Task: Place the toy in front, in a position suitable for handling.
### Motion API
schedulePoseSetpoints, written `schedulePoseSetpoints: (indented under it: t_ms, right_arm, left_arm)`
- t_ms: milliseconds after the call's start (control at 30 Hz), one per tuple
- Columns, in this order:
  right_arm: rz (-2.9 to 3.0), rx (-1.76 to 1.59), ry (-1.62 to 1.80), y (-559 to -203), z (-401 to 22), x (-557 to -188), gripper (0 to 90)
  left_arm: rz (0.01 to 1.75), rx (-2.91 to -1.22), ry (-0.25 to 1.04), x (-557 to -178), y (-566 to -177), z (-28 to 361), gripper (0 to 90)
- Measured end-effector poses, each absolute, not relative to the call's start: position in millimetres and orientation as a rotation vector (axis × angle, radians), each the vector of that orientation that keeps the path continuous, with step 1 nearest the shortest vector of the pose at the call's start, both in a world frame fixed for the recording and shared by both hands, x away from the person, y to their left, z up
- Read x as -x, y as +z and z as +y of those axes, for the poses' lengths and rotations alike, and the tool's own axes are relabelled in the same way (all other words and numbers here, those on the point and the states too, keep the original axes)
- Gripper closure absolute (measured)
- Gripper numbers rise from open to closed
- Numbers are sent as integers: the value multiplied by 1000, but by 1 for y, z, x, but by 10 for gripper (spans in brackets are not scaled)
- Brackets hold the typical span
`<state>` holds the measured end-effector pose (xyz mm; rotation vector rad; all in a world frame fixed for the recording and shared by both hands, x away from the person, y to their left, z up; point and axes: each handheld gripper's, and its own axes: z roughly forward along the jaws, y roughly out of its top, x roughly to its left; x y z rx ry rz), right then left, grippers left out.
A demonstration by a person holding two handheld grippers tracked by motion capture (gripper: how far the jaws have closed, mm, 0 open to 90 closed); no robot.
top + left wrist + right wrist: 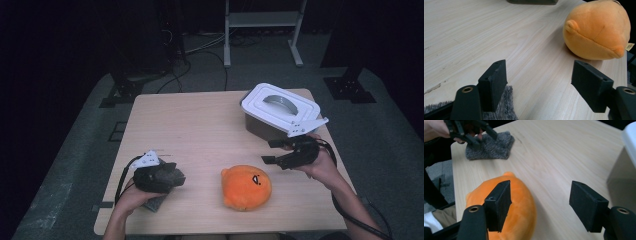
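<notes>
Both pairs of jaws stood apart, gripping nothing. Beyond and right of the left gripper jaws lay the orange plush toy; a grey fuzzy cloth sat under its left jaw. Between toy and lidded white box hovered the right gripper. Likely the toy awaited pickup; next, straddling it squarely. The box's contents stayed hidden.

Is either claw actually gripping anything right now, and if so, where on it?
Nothing is held. The left claw stands open over the grey fuzzy cloth; the right claw is open above the orange plush toy.
</notes>
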<state>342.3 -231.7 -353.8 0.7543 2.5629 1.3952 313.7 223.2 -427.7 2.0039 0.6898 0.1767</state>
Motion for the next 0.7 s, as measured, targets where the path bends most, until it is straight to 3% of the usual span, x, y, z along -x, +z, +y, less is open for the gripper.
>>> schedulePoseSetpoints:
  t_ms: [700]
  right_arm:
    - [2491,-773,1332,-326,-265,-372,307]
  left_arm:
    - [665,-2005,165,-316,-425,215,191]
